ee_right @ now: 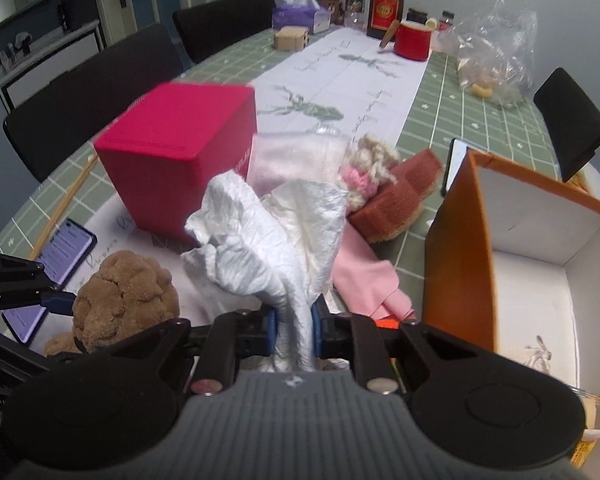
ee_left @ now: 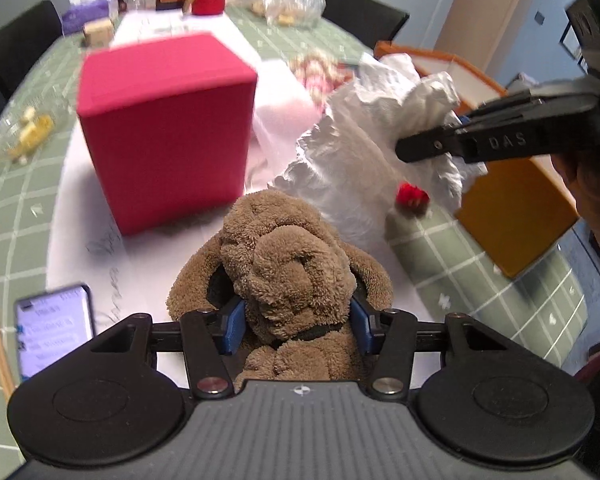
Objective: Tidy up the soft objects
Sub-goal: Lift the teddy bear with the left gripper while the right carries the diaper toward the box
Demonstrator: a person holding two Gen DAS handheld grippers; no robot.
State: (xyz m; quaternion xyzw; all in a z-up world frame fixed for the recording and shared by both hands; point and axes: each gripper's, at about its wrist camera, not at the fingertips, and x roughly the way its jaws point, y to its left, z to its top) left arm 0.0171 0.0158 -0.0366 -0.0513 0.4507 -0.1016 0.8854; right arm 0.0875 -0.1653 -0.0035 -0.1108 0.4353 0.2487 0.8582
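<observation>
Table [ee_left: 480,264]; plush dog [ee_left: 288,268] clamped; cloth [ee_right: 260,240] pinched.

Red box [ee_left: 164,128] is motion-blurred. Phone [ee_left: 54,332] text too blurry to read, partly hidden by gripper body. Small red thing [ee_left: 411,195] behind the white cloth [ee_left: 364,152]: can't tell what.

A fuzzy brown plush dog [ee_left: 292,276] is sitting upright near, while a crumpled white cloth [ee_right: 268,236] is bunching up at its right.

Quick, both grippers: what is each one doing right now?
Left gripper: closed on the brown plush dog.
Right gripper: closed on the white crumpled cloth.
</observation>
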